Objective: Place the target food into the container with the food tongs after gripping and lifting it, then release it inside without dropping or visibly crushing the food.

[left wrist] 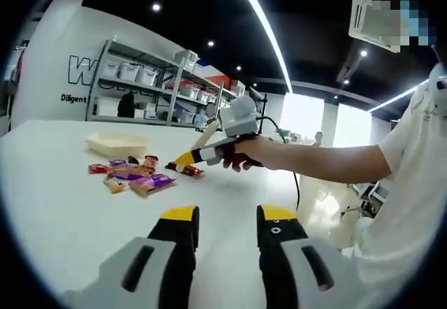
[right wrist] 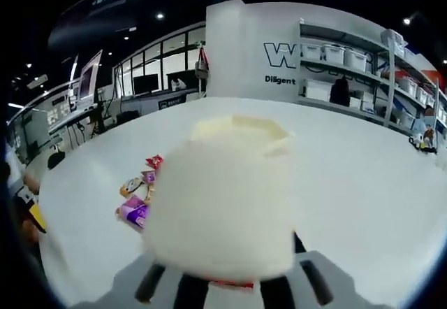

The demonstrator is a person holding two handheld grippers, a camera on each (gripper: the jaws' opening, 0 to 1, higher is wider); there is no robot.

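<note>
Several wrapped snack packets point(left wrist: 133, 176) lie loose on the white table point(left wrist: 63, 211), with a pale yellow container point(left wrist: 116, 143) just beyond them. A person's hand holds my right gripper point(left wrist: 187, 158) over a red packet point(left wrist: 190, 170), and a cream pair of food tongs point(left wrist: 207, 135) sticks up from its jaws. In the right gripper view the tongs point(right wrist: 223, 204) are a big blurred cream mass rising from my right gripper point(right wrist: 230, 281). The packets point(right wrist: 136, 197) lie to its left. My left gripper point(left wrist: 227, 225) hangs open and empty, nearer than the packets.
Metal shelving point(left wrist: 150, 85) with white bins stands against the far wall. The table's right edge point(left wrist: 307, 204) runs beside the person's white-sleeved arm point(left wrist: 328, 162). Desks and monitors point(right wrist: 91, 92) line the room beyond the table.
</note>
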